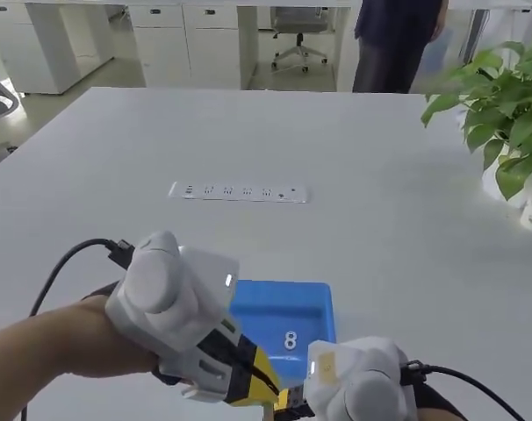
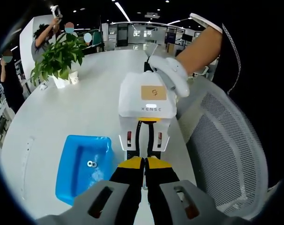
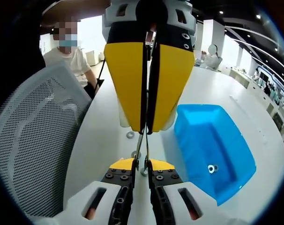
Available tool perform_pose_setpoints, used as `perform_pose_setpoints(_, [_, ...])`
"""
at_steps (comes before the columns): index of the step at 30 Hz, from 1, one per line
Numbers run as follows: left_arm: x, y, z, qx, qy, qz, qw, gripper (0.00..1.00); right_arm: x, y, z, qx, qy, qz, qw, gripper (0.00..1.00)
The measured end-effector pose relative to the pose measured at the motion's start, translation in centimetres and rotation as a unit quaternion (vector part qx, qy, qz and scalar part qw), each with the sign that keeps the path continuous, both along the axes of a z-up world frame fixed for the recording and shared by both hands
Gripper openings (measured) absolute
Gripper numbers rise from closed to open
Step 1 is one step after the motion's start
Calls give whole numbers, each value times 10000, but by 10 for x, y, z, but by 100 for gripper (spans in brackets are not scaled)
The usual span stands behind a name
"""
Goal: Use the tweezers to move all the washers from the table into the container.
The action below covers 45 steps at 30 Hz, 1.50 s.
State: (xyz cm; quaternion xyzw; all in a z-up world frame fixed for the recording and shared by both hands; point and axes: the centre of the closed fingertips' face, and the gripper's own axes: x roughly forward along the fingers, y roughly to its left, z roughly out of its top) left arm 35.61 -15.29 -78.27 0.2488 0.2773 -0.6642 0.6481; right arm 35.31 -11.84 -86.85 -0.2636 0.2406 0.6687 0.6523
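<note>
Beside the blue container (image 3: 212,140), on the counter (image 3: 102,140), loose washers (image 3: 130,134) lie flat. They look light, thin and slippery, best pinched across the rim. The left tool (image 3: 146,130) is clamped on the tweezers (image 3: 139,147); the right tool (image 3: 142,164) sits narrow, squeezing their legs.

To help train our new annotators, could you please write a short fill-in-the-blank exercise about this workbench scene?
The container on the table is coloured ____. Inside it lie ____ washers. The left gripper holds the ____ in its yellow fingers.
Missing words: blue; two; tweezers.
</note>
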Motion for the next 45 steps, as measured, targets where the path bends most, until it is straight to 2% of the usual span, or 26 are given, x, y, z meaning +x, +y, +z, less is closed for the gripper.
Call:
perform_pose_setpoints(27, [3, -1, -4, -110, 51, -46, 9999, 4, 2, -1, -5, -3, 56, -56, 10000, 14])
perform_pose_setpoints(45, [3, -1, -4, -92, 47, -43, 9999, 4, 2, -1, -6, 37, 83, -84, 9999, 10])
